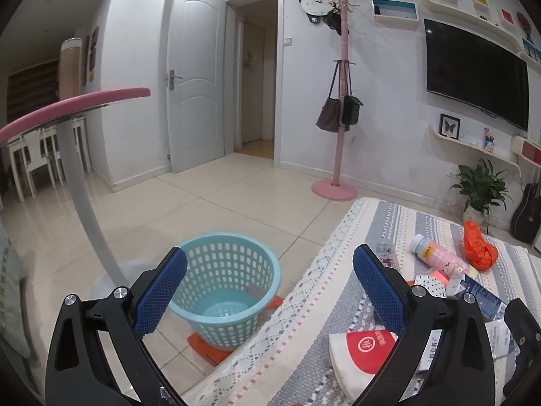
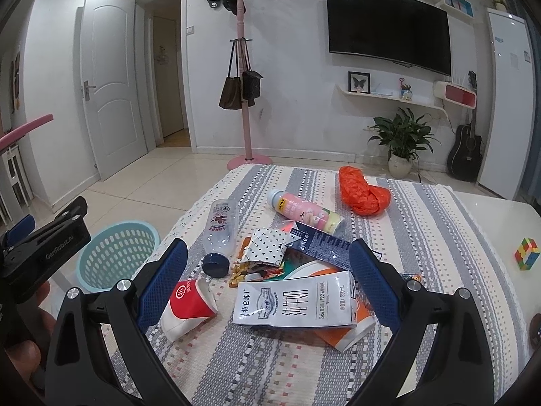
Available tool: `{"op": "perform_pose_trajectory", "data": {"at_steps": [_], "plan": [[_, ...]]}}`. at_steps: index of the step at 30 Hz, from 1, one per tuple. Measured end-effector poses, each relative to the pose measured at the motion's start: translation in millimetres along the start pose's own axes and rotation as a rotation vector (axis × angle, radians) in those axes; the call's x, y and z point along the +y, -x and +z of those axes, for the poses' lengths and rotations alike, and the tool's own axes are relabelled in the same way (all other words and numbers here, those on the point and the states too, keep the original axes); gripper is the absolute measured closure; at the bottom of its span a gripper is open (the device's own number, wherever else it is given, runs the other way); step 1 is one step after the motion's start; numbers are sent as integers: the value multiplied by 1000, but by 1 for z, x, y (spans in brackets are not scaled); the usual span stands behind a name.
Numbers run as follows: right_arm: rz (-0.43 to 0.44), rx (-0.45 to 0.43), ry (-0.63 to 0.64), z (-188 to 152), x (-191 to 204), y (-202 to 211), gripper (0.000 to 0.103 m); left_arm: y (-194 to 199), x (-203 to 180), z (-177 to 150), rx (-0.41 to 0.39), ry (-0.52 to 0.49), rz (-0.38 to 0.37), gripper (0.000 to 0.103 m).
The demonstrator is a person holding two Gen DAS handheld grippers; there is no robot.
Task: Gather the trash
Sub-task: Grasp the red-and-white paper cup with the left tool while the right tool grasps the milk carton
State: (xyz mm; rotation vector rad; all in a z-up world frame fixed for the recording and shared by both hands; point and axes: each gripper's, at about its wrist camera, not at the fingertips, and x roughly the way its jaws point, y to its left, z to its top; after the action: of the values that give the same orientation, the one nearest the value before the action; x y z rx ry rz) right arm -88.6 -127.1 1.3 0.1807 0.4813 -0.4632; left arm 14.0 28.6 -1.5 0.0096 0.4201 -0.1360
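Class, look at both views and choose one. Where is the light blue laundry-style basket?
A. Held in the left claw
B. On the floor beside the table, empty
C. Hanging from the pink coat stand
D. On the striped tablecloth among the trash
B. The basket stands on the floor next to the table edge, with its bottom bare, while the milk carton and other trash lie on the tablecloth.

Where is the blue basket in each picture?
Left wrist view: the blue basket sits low in the middle, on the floor beside the table.
Right wrist view: the basket is low on the left, partly hidden.
Shared landmark: the pink coat stand.
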Motion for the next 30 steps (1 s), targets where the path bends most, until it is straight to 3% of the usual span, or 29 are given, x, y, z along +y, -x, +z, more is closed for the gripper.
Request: {"op": "perform_pose_trajectory", "data": {"at_steps": [4, 6, 13, 17, 26, 30], "plan": [[-10, -10, 6, 1, -3, 1, 12, -2, 0, 0, 17, 4, -23, 7], [-28, -25, 6, 3, -9, 2, 13, -7, -1, -2, 57, 3, -72, 7], [-83, 4, -39, 6, -50, -9, 40, -50, -20, -29, 358, -15, -315, 7], [-101, 16, -54, 5, -68, -14, 42, -75, -29, -54, 524, 25, -379, 7], [-55, 107, -55, -12, -87, -39, 42, -103, -61, -89, 688, 40, -386, 7], [-8, 159, -63, -21, -86, -53, 41, -110, -67, -93, 707, 46, -366, 9]]}}
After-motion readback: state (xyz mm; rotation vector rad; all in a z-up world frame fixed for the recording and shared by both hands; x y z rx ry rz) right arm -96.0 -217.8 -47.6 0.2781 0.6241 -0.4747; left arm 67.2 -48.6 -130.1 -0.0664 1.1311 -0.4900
